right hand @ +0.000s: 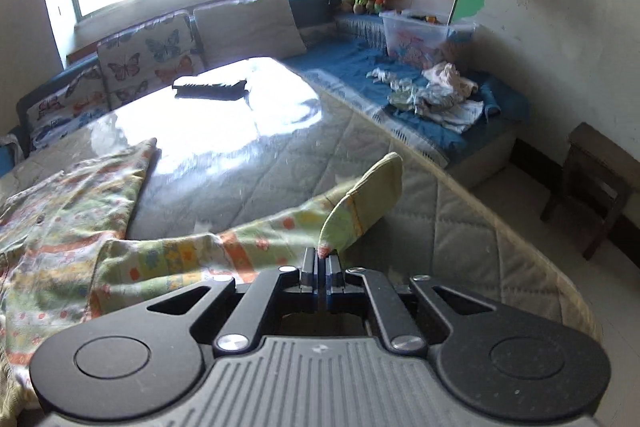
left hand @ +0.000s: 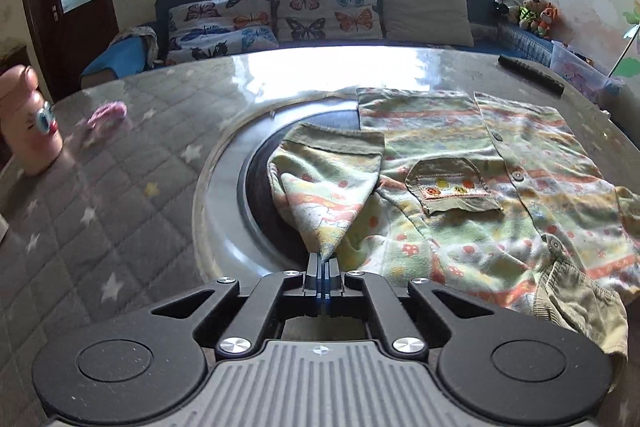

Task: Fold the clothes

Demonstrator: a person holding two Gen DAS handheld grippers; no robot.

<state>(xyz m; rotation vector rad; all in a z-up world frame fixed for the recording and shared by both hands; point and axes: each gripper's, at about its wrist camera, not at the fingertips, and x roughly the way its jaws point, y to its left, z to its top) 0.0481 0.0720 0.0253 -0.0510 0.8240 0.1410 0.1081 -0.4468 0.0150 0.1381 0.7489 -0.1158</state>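
Note:
A small green shirt with orange stripes, buttons and a chest pocket lies spread on the quilted table. My left gripper is shut on the shirt's left sleeve and holds it lifted over the round dark turntable. In the right wrist view the shirt lies at the left. My right gripper is shut on the right sleeve, whose cuff sticks up just past the fingers near the table's right edge.
A black remote lies at the table's far side, also in the right wrist view. A pink bottle and a pink item stand at the left. A sofa with cushions, a clothes pile and a wooden stool surround the table.

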